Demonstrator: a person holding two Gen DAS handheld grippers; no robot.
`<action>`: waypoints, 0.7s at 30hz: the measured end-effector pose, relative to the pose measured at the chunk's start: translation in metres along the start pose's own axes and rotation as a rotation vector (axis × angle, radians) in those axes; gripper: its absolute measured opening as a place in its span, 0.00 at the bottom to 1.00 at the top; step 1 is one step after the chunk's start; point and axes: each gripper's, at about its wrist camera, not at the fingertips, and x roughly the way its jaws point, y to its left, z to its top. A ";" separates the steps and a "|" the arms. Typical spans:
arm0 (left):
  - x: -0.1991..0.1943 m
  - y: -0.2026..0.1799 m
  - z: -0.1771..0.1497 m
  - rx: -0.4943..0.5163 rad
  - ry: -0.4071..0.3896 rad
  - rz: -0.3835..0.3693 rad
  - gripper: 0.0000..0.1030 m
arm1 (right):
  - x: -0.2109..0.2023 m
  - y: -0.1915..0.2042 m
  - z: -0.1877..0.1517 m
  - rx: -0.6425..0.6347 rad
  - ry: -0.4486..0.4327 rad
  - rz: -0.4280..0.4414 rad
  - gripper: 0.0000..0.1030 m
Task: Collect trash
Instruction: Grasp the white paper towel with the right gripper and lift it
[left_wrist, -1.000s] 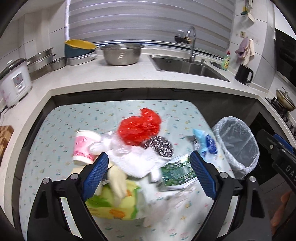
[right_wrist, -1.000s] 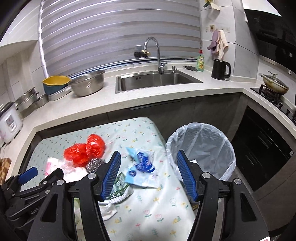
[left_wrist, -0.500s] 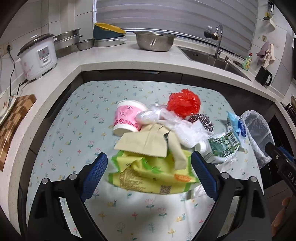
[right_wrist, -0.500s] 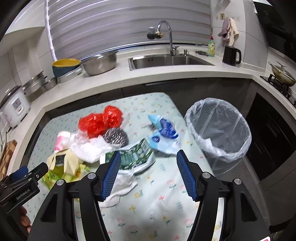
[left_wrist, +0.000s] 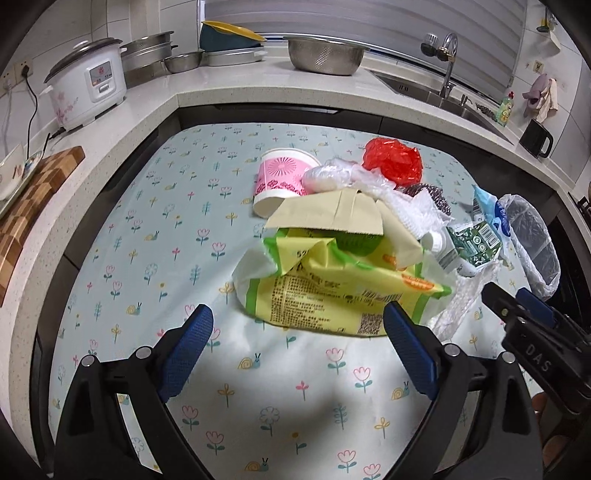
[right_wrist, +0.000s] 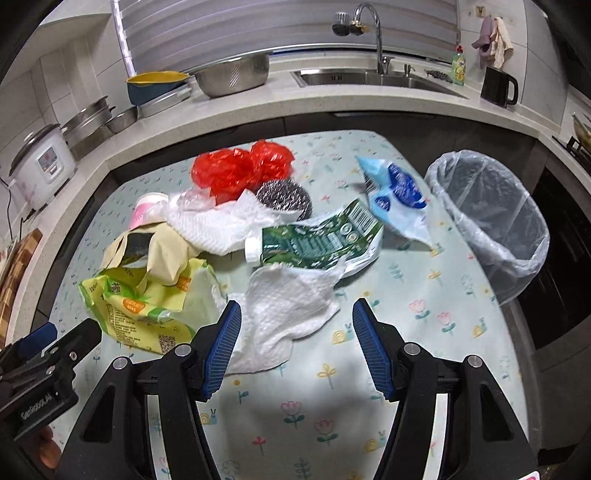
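Blue-padded left gripper (left_wrist: 297, 334), left wrist view: jaws stood wide apart and empty, above the flowered table (left_wrist: 147, 229).
Yellow-green wrapper (left_wrist: 332, 291): lay just beyond the jaws, under a tan paper bag (left_wrist: 332, 214).
Pink cup (left_wrist: 280, 181): on its side behind the bag, beside a red plastic bag (left_wrist: 393, 164).
Right gripper (right_wrist: 297, 345), right wrist view: jaws partly open, gripping nothing.
White paper towel (right_wrist: 288, 314): crumpled on the table, reaching between the jaws.
Green carton (right_wrist: 317, 240): behind the towel, near a steel scourer (right_wrist: 284, 197).
Blue pouch (right_wrist: 397, 199): between carton and lined bin (right_wrist: 491, 221).
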 end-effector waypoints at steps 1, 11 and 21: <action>0.001 0.001 -0.001 -0.003 0.003 -0.004 0.87 | 0.003 0.000 -0.001 0.001 0.006 -0.002 0.59; 0.004 0.006 0.001 -0.054 0.020 -0.061 0.88 | 0.037 -0.005 -0.007 0.036 0.065 0.012 0.52; 0.009 -0.017 0.011 -0.057 0.041 -0.106 0.88 | 0.031 -0.012 -0.012 0.029 0.061 0.058 0.07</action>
